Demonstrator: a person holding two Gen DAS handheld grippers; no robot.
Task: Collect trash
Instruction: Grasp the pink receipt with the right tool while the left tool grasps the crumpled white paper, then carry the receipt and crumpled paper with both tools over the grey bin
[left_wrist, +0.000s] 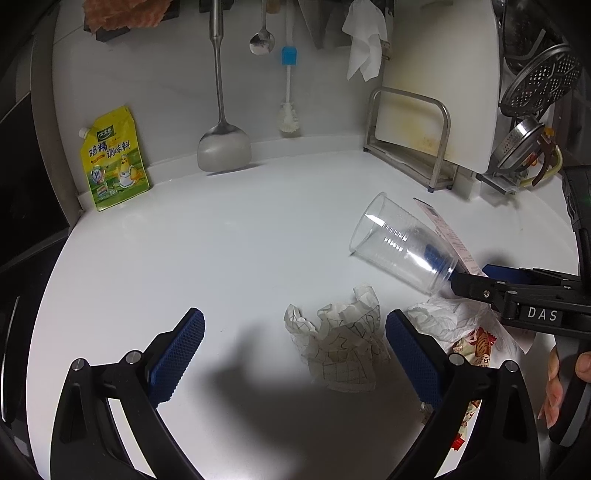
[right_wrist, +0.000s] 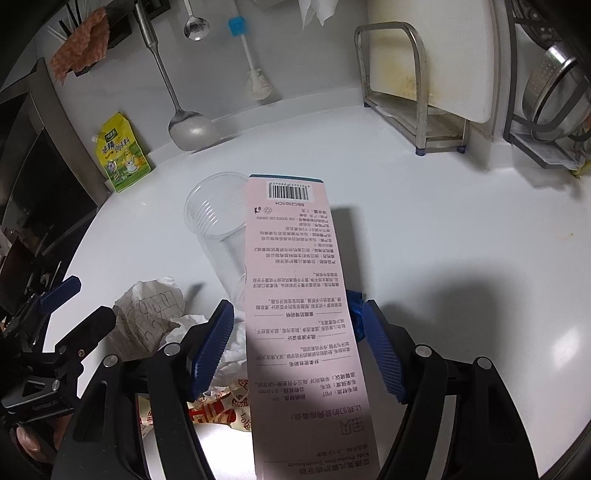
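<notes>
My right gripper (right_wrist: 297, 306) is shut on a long pink printed card (right_wrist: 295, 280) and the base of a clear plastic cup (right_wrist: 218, 218). In the left wrist view the cup (left_wrist: 399, 240) tilts with its rim low on the white counter (left_wrist: 221, 258), and the right gripper (left_wrist: 469, 273) holds its base beside the card (left_wrist: 448, 232). My left gripper (left_wrist: 295, 315) is open just above the counter. A crumpled grid-lined paper (left_wrist: 343, 343) lies between its fingers, near the right one. White tissue (left_wrist: 443, 317) and a red snack wrapper (left_wrist: 480, 347) lie beyond that finger.
A yellow seasoning pouch (left_wrist: 114, 162) leans at the back left. A steel spatula (left_wrist: 221, 147) and a bottle brush (left_wrist: 290, 122) hang on the wall. A cutting board (left_wrist: 436, 85) stands in a metal rack (left_wrist: 443, 122) at the back right, with strainers (left_wrist: 524, 144) beside it.
</notes>
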